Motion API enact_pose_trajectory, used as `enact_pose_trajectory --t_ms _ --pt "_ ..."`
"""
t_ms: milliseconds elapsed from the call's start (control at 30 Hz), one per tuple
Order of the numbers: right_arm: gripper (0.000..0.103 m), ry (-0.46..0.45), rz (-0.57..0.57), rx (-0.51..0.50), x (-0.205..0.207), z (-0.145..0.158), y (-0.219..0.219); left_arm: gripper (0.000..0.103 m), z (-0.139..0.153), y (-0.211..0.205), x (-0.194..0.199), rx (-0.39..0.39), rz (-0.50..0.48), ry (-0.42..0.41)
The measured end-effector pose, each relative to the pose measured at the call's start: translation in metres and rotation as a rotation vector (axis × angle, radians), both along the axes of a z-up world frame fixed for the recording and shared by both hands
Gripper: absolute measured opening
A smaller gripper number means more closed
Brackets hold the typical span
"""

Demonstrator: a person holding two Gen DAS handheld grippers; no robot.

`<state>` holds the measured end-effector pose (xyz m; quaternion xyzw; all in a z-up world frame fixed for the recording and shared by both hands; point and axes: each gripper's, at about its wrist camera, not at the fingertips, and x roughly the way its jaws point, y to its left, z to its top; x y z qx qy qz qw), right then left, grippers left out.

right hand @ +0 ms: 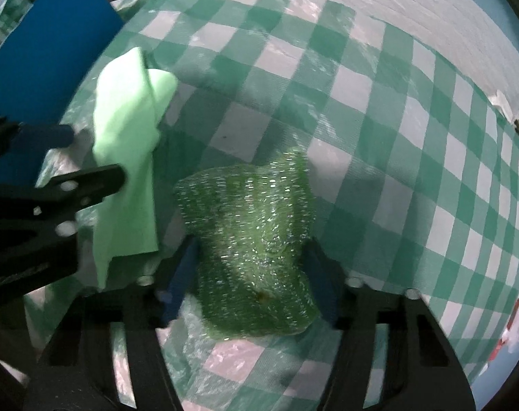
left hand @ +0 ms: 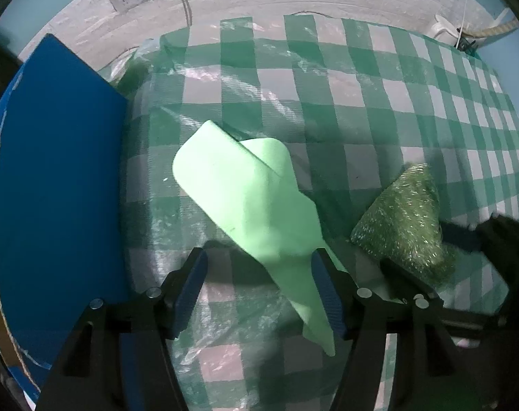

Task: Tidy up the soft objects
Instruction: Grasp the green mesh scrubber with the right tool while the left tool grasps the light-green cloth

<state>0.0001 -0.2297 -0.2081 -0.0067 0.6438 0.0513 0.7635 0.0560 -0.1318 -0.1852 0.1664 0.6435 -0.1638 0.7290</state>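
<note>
Blue box (left hand: 57, 185) stands at the left edge of the table (left hand: 413, 109), its flat wall facing the work area; I take it for the destination, though its inside is not visible.

Left gripper (left hand: 259, 291): jaws spread, not clenched. The pale green cloth (left hand: 245, 198) lies folded on the checked cover just right of the box, and its narrow tail runs down between the fingers against the right-hand pad; the left-hand pad stands clear of it. So you are not yet gripping. Centre the tail between both pads before you close, or you will catch only an edge and the cloth will slip out on the lift. Bite fabric only; the clear plastic film over the table is loose and wrinkled and may come up with it.

Right gripper (right hand: 250, 270): jaws drawn in on either side of the glittery green scrubber (right hand: 249, 226), which lies near the middle of the table, just right of the cloth. Whether the pads press on it I cannot tell; the frame is blurred. Confirm the squeeze before raising.

Keep the two grippers apart; they are close.
</note>
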Motion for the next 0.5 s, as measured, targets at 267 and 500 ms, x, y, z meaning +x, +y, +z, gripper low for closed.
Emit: enact_pose_trajectory --t_ms 267,500 --pt "0.016 0.009 -0.006 0.022 -0.003 0.005 -0.003 0.068 -0.002 -0.017 0.007 -0.006 -0.016 0.01" --pt "0.016 -0.008 -0.069 0.052 0.005 0.011 -0.023 0.059 -0.006 -0.045 0.003 0.019 -0.034 -0.016"
